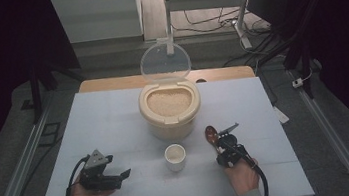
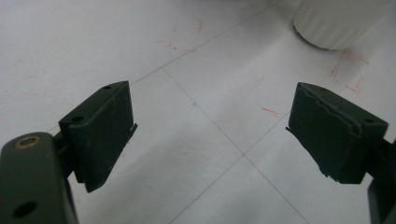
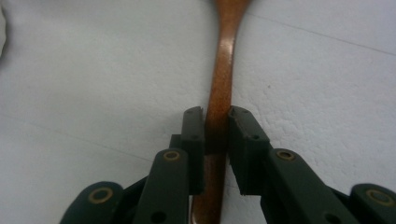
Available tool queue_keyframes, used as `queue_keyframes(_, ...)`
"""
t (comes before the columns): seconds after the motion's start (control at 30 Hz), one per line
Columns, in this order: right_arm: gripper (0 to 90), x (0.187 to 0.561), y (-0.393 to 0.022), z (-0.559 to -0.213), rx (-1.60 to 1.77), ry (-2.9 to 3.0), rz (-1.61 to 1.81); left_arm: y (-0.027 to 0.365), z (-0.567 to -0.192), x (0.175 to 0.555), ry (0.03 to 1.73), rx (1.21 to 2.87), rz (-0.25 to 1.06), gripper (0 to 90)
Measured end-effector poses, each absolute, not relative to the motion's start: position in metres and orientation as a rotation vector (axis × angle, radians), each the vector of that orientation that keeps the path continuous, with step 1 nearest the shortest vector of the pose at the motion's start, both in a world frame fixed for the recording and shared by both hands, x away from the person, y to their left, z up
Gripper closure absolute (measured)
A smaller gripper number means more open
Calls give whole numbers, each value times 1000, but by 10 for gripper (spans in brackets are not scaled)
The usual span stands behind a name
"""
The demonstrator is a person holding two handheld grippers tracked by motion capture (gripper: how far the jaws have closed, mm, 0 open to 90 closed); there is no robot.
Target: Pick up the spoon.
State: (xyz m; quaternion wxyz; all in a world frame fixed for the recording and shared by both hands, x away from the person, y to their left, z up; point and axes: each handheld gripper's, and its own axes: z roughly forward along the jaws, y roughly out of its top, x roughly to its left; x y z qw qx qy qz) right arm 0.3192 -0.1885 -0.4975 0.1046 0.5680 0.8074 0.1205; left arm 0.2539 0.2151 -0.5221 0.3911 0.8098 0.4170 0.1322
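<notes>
Pale sheeting covers the bench (image 1: 115, 120), ruled with thin lines and flecked with faint red marks, while the room around it is dark, with desk legs and cables on the floor beyond.

On it, the right hand-held gripper (image 3: 216, 125) is clenched on the handle of a brown wooden spoon (image 3: 223, 60): both pads press the narrow handle from either side, low down near its end. Gripping there leaves most of the handle and the bowl free ahead of the jaws, which I judge suits reaching into a container and scooping. In the high view the spoon (image 1: 212, 134) lies near the bench's right side, its bowl pointing away from the person, just right of the cup, with the right hand-held gripper (image 1: 229, 146) behind it. Whether the spoon is lifted off the surface I cannot tell.

The left hand-held gripper (image 2: 210, 135) is released, its jaws wide apart with nothing but bare bench between them; in the high view it (image 1: 121, 176) rests at the near left, pointing toward the cup, probably ready to steady it.

A small white cup (image 1: 175, 157) stands upright between the two hands; what it holds is too small to tell. Behind it, well apart from both hands, stands a cream rice container (image 1: 170, 109), its clear lid (image 1: 165, 63) hinged up and back, leaving the mouth open. It is filled nearly to the rim with pale grain, presumably rice.
</notes>
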Motion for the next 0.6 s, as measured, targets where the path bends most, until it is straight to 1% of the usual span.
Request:
queue_keyframes(0.17,787,322,-188,-496,1659,2407,326,216,-522,254,1060,2056,338,140)
queue_keyframes(0.37,789,321,-193,-495,1633,2419,382,216,-523,254,1061,2059,339,141)
queue_keyframes(0.6,790,316,-214,-479,1629,2452,568,217,-524,254,1063,2055,348,141)
